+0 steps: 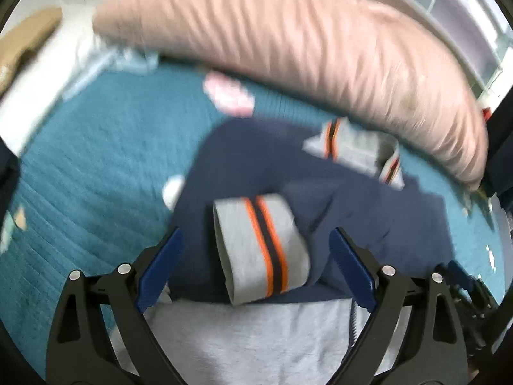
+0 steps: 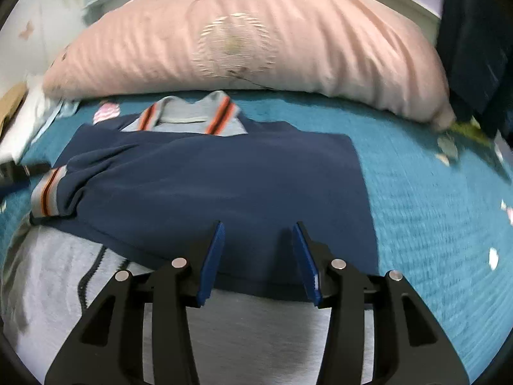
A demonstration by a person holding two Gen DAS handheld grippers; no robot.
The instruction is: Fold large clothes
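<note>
A navy knit sweater with grey collar and orange-striped trim lies spread on the teal quilted bedspread, in front of the long pink striped pillow. Its grey cuff with orange and navy stripes sits folded over the body, between the spread blue fingers of the left gripper, which grasps nothing. The right gripper hovers released over the sweater's near edge, jaws apart, above grey fabric.
</note>
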